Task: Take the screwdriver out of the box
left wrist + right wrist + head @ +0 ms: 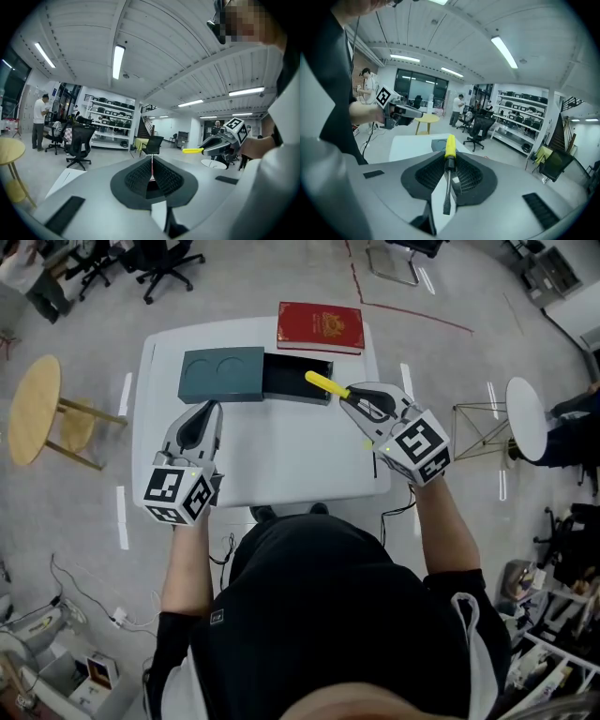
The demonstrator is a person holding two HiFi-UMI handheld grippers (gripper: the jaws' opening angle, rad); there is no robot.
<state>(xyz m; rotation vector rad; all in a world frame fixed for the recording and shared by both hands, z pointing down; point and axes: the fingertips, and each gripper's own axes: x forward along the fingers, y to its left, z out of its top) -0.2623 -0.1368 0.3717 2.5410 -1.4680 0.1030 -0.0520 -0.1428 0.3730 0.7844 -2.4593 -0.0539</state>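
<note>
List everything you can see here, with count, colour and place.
table: one, white, centre of the head view.
box: one, dark, open, on the table's far half.
lid: one, teal, two round recesses, against the box's left side.
red book: one, at the table's far edge, behind the box.
screwdriver: one, yellow handle, dark shaft, lifted clear above the box's right end.
stool: one, round, wooden, on the floor left of the table.
side table: one, round, white, on the floor to the right.
office chairs: at least two, black, far left.
left gripper: one, grey, jaws together, empty, over the table's left.
right gripper: one, grey, shut on the screwdriver.
</note>
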